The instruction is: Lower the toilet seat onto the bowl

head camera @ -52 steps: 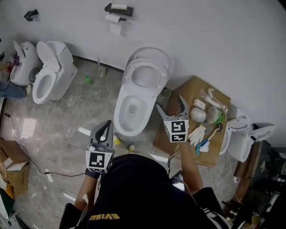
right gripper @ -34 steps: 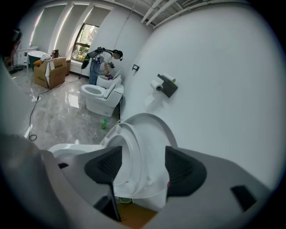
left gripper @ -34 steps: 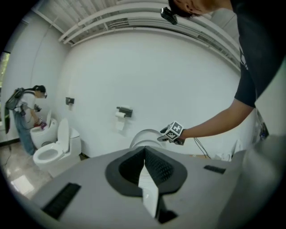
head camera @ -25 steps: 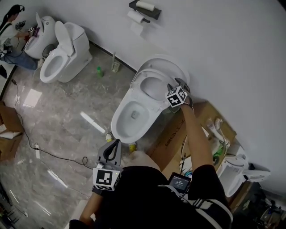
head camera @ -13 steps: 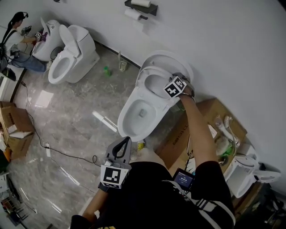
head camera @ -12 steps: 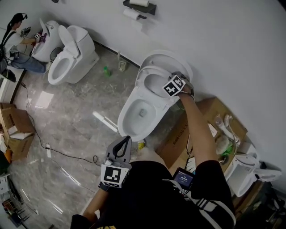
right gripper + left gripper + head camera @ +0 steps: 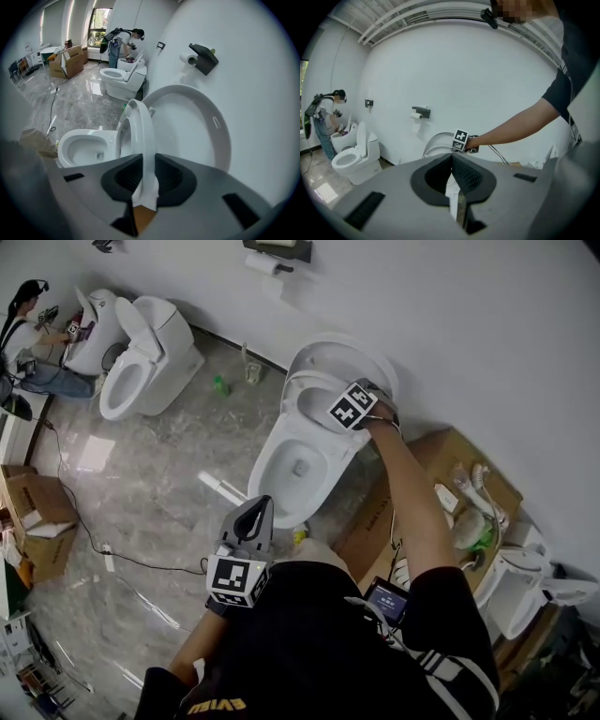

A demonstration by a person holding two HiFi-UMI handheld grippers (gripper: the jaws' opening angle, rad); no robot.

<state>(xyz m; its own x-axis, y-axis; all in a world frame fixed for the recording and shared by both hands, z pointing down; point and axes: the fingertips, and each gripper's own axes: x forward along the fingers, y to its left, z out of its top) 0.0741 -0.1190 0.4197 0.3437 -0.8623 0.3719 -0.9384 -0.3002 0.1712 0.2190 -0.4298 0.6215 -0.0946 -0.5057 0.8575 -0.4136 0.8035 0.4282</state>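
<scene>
A white toilet stands against the wall with its lid (image 7: 361,354) upright. The toilet seat (image 7: 311,397) leans a little forward of the lid, above the bowl (image 7: 292,463). My right gripper (image 7: 330,396) is shut on the seat's upper right rim. In the right gripper view the seat rim (image 7: 142,131) runs edge-on between my right gripper (image 7: 144,161), with the lid (image 7: 197,126) behind it and the bowl (image 7: 86,145) to the left. My left gripper (image 7: 257,510) hangs low near my body, shut and empty; the left gripper view shows its tips (image 7: 451,157) touching.
A cardboard box (image 7: 433,465) with cleaning tools stands right of the toilet. A second toilet (image 7: 145,348) and a person (image 7: 33,329) are at the far left. A green bottle (image 7: 218,385), a floor cable (image 7: 122,559) and more boxes (image 7: 37,517) lie around.
My right gripper went up from waist height to the raised seat and closed on its rim. The seat has come slightly off the lid. The left gripper stayed low.
</scene>
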